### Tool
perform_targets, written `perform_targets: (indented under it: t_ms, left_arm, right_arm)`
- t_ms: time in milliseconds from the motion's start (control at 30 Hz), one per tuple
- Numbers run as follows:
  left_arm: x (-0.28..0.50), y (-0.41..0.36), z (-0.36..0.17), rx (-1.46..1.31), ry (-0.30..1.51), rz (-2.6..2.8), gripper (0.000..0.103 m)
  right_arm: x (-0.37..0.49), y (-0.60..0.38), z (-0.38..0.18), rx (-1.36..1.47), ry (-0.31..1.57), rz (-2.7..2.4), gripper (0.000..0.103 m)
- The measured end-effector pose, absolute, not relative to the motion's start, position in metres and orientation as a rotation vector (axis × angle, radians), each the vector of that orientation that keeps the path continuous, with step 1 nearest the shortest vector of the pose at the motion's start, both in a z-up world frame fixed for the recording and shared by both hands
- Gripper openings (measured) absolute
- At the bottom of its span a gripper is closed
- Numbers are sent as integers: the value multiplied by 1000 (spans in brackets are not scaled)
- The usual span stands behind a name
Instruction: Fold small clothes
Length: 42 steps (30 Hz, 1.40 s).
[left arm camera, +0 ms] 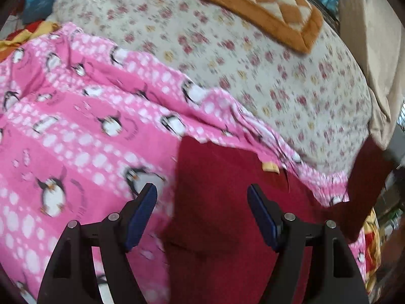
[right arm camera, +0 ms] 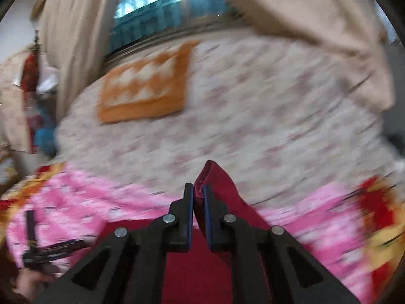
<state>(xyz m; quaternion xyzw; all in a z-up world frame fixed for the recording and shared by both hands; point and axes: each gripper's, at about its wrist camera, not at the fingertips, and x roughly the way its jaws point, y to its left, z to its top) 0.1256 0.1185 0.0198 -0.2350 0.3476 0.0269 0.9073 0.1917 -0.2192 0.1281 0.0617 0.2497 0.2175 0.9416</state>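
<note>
The dark red cloth garment [left arm camera: 217,202] lies on the pink penguin-print blanket [left arm camera: 76,131], whose edge gives way to open floral bedsheet [left arm camera: 278,81] up to an orange-and-cream checked mat [left arm camera: 255,7]. The left gripper [left arm camera: 202,195] hangs above the garment, jaws apart and empty. Only the right wrist view shows the right gripper [right arm camera: 198,192] clamped on a lifted garment corner.

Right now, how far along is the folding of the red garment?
Early. Done: the right hand-held gripper has pinched an edge of the red garment and lifted it off the pink penguin blanket. In hand: that raised edge. The left hand-held gripper hangs open over it, empty. Left: no finished fold shows yet.
</note>
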Motion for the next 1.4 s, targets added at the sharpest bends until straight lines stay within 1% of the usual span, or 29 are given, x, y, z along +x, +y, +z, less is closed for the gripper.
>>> perform_targets:
  t_ms: [133, 233, 267, 300, 333, 367, 433, 500, 567, 633, 700, 767, 800, 833, 867, 900, 933, 1000, 1033, 1067, 1200, 1267, 1400]
  left_arm:
    - [123, 133, 31, -481, 672, 99, 52]
    - [127, 135, 30, -486, 673, 79, 52]
    - [129, 133, 28, -490, 679, 63, 52]
    - [132, 129, 27, -493, 689, 37, 52]
    - [135, 123, 24, -497, 700, -5, 52]
    - [138, 116, 22, -496, 710, -48, 52]
    - [142, 104, 17, -497, 723, -122, 52]
    - [149, 89, 7, -492, 751, -207, 52]
    - [157, 75, -8, -485, 789, -256, 52]
    - [165, 62, -25, -464, 840, -273, 52]
    - [165, 53, -26, -420, 843, -257, 52]
    - [165, 53, -24, -453, 843, -292, 52]
    - [165, 55, -24, -477, 841, -312, 52]
    - [166, 56, -24, -487, 839, -322, 52]
    - [167, 56, -24, -494, 835, -338, 52]
    - [169, 56, -23, -502, 826, -358, 45]
    - [171, 58, -22, -510, 821, -362, 40]
    - [180, 59, -25, -525, 837, -365, 19]
    - [184, 58, -29, -519, 858, -343, 12]
    - [185, 58, -32, -510, 875, -310, 0]
    - [173, 64, -24, -505, 841, -257, 0]
    - [159, 68, -8, -495, 789, -244, 0]
    - [142, 99, 8, -509, 748, -182, 0]
  right_arm:
    - [200, -127, 58, 126, 638, 527, 8]
    - [202, -85, 7, 68, 737, 523, 8]
    - [199, -76, -8, 40, 771, 518, 10]
    - [198, -69, -24, 7, 817, 514, 18]
    - [198, -63, -34, -19, 873, 506, 23]
    - [196, -63, -36, -21, 896, 504, 31]
    - [185, -73, -27, -19, 880, 510, 39]
    - [165, -91, -19, -47, 871, 490, 57]
    - [140, -119, -13, -77, 884, 465, 63]
    - [122, -147, -16, -63, 914, 446, 65]
    - [110, -171, -31, -4, 959, 415, 67]
    - [93, -181, -35, 26, 893, 401, 67]
    - [91, -177, -34, 4, 893, 387, 68]
    - [91, -170, -34, -24, 892, 387, 77]
    - [91, -161, -37, -60, 898, 405, 91]
    - [92, -153, -39, -104, 903, 406, 97]
    - [92, -149, -40, -135, 902, 393, 97]
    - [91, -151, -39, -127, 899, 395, 98]
    - [92, -154, -39, -109, 901, 403, 98]
    - [92, -154, -40, -104, 904, 405, 98]
    - [96, -145, -42, -128, 906, 399, 101]
    - [98, -146, -42, -123, 909, 401, 102]
    - [99, -145, -42, -124, 908, 401, 102]
